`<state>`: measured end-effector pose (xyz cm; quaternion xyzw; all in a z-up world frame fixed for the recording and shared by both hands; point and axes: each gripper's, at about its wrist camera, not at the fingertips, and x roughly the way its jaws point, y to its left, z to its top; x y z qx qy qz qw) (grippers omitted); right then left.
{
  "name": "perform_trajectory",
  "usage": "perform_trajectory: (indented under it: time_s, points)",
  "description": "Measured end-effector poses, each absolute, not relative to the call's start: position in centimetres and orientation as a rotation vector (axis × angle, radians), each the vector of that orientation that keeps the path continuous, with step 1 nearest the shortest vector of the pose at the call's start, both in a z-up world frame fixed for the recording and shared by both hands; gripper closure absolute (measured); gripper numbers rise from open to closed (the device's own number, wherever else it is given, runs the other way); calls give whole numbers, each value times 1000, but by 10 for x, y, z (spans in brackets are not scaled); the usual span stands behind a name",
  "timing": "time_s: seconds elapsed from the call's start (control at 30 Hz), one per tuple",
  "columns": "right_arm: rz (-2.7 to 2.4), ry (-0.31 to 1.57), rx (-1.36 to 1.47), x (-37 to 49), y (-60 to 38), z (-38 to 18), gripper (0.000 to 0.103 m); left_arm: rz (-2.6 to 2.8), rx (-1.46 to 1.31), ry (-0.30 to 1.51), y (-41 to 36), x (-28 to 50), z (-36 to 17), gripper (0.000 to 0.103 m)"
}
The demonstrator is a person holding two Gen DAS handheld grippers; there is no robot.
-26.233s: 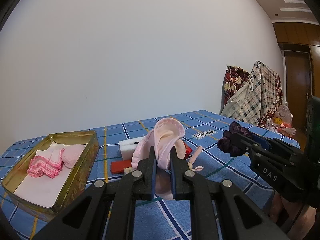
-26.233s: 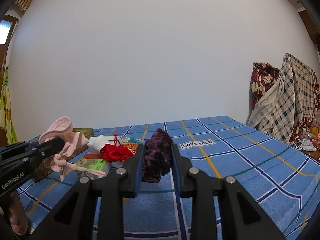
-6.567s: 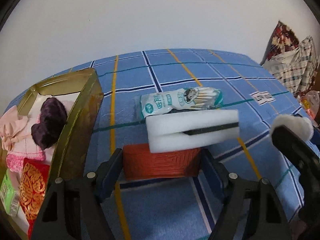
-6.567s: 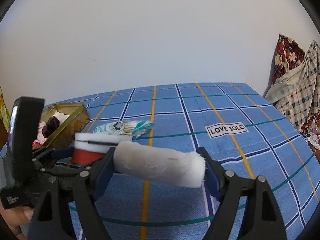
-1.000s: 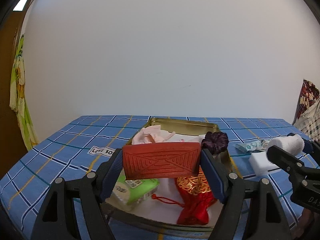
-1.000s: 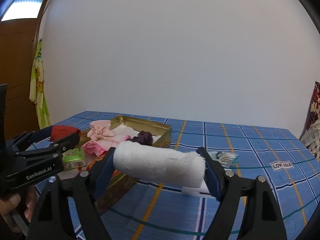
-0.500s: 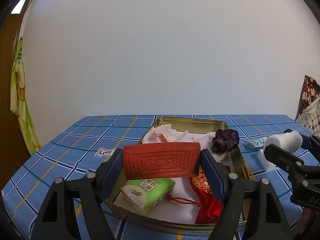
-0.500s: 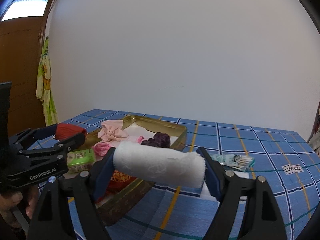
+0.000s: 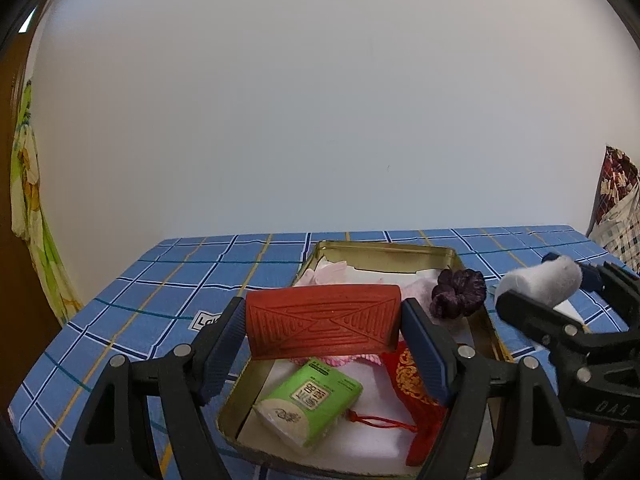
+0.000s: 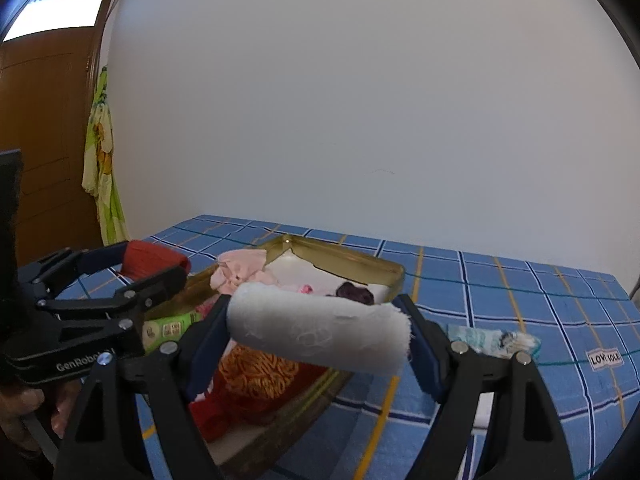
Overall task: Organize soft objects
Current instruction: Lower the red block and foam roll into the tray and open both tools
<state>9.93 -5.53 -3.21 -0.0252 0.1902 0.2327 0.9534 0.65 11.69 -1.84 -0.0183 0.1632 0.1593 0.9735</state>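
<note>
My left gripper [image 9: 323, 322] is shut on a red ribbed pad [image 9: 324, 320] and holds it above the near part of the gold tin tray [image 9: 384, 249]. My right gripper [image 10: 318, 330] is shut on a white rolled towel [image 10: 316, 328] and holds it above the tray's right rim [image 10: 352, 258]. In the tray lie a green tissue pack [image 9: 310, 398], a red embroidered pouch [image 9: 414, 380], a purple scrunchie [image 9: 458, 292] and pink cloths [image 10: 240, 270]. The right gripper with the towel [image 9: 540, 282] shows at the right of the left wrist view.
The tray sits on a blue checked cloth [image 9: 168, 280]. A cotton-swab packet [image 10: 492, 340] and a white foam block [image 10: 484, 412] lie right of the tray. A wooden door [image 10: 44, 128] and a hanging yellow-green cloth [image 10: 102, 160] stand at the left.
Both grippers have moved closer over the tray with their loads. The tray looks larger and nearer than half a second ago. Both grips are unchanged.
</note>
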Motion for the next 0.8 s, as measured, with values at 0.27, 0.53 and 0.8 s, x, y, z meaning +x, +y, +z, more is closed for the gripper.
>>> perform_trajectory:
  time_s: [0.27, 0.53, 0.8]
  points:
    - [482, 402, -40, 117, -51, -23, 22, 312, -36, 406, 131, 28, -19, 24]
    - [492, 440, -19, 133, -48, -24, 22, 286, -54, 461, 142, 43, -17, 24]
    - [509, 493, -13, 145, -40, -30, 22, 244, -106, 503, 154, 55, -15, 24]
